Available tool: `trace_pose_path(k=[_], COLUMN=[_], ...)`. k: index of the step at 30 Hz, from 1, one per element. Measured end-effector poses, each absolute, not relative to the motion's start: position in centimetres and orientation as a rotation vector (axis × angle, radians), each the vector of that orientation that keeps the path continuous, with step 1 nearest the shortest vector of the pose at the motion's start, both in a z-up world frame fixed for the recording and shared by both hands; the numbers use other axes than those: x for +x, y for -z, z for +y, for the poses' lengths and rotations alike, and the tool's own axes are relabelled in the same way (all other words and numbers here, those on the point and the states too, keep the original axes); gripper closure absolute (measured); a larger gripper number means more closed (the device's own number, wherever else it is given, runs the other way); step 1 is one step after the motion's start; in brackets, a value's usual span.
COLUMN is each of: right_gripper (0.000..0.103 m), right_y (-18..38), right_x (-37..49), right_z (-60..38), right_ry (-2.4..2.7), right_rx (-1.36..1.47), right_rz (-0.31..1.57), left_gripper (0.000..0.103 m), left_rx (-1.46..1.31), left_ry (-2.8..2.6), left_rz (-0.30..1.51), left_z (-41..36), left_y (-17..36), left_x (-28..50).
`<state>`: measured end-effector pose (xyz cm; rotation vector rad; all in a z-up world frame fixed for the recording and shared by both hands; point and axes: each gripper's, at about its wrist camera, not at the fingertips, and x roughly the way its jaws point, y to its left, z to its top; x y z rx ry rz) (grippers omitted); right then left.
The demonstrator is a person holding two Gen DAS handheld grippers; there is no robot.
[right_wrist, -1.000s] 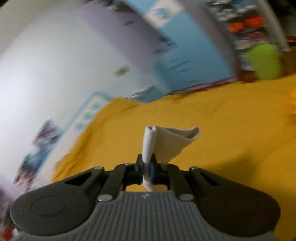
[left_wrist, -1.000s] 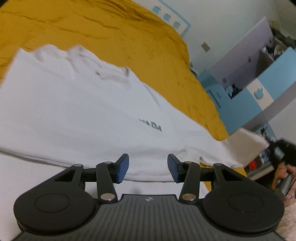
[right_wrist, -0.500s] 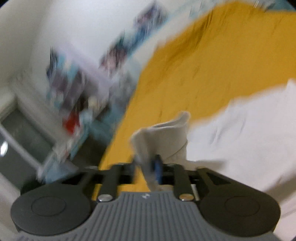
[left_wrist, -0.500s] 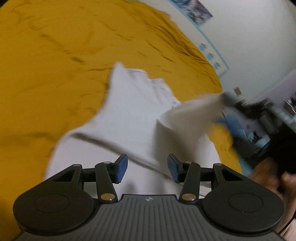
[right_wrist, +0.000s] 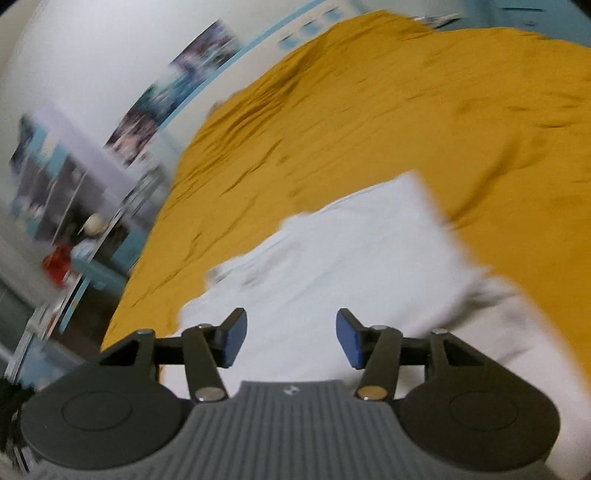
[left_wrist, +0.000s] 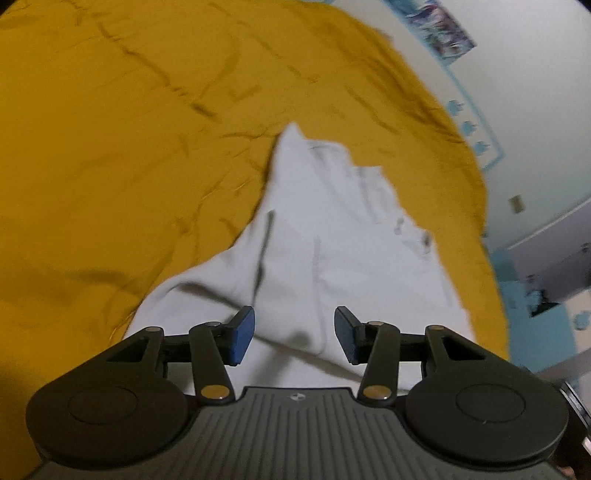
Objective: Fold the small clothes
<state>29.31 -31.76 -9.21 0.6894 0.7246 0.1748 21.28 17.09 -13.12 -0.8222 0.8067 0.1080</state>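
Observation:
A small white shirt [left_wrist: 332,236] lies on the mustard-yellow bedspread [left_wrist: 110,147], with a sleeve folded in over its body. My left gripper [left_wrist: 293,338] hovers open over the shirt's near edge, with nothing between its blue pads. In the right wrist view the same white shirt [right_wrist: 351,258] spreads out below my right gripper [right_wrist: 290,341]. Its jaws are opening and stand apart, with only the flat cloth beneath them and nothing pinched.
The yellow bedspread [right_wrist: 406,110] fills most of both views. A white wall with posters [left_wrist: 439,22] runs behind the bed. Blue and lilac cabinets [left_wrist: 546,266] stand at the right; shelves with clutter [right_wrist: 59,206] show blurred at the left of the right wrist view.
My right gripper carried the white sleeve across over the shirt, let go of it and opened. The left gripper swung across the shirt and stayed open.

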Motion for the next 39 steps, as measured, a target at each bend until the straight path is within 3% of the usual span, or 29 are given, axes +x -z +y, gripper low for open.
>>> trace_pose_path(k=[9,10,12,15,21,22,23,26,33,37,39], right_gripper=[0.053,0.053,0.053,0.053,0.054,0.075,0.103,0.103,0.101,0.075,0.075], right_y=[12.5,12.7,13.4,14.8,17.5,17.7,17.5,16.0,18.0,15.8,14.1], right_x=[29.1,29.1,29.4,29.5,31.2,31.4,31.5,30.0,29.7,27.9,27.3], right_z=[-40.5,-40.1,-39.7,-37.8,-37.8,-37.9,-38.0,-38.4,-38.0,-38.5,-38.5], right_ry=[-0.037,-0.055,-0.088,-0.098,-0.025,-0.009,0.002,0.032,0.094,0.109,0.075], right_rx=[0.95,0.961,0.965,0.962,1.068,1.089,1.103,1.095,0.998,1.009,0.984], right_rz=[0.718,0.724,0.751,0.797,0.8,0.801,0.8,0.739,0.824,0.787,0.743], left_gripper=[0.046,0.048,0.069,0.079,0.089,0.09,0.096,0.096,0.095,0.09,0.09], left_rx=[-0.848,-0.852,-0.85,-0.832,-0.796,-0.796,-0.789,-0.731,-0.723,-0.744,-0.734], left_ry=[-0.113,-0.102,-0.084,-0.068,-0.059,-0.066,-0.066,-0.075,-0.099,-0.125,-0.147], left_rz=[0.786,0.779,0.754,0.731,0.708,0.684,0.65,0.588,0.751,0.763,0.725], left_z=[16.9,16.9,16.8,16.6,16.6,16.6,16.7,16.7,16.6,17.2,17.4], left_y=[14.0,14.0,13.9,13.5,13.2,13.0,12.5,11.3,14.5,13.2,11.8], left_x=[21.3,21.5,21.6,21.6,21.3,21.0,20.7,19.9,20.7,19.5,18.5])
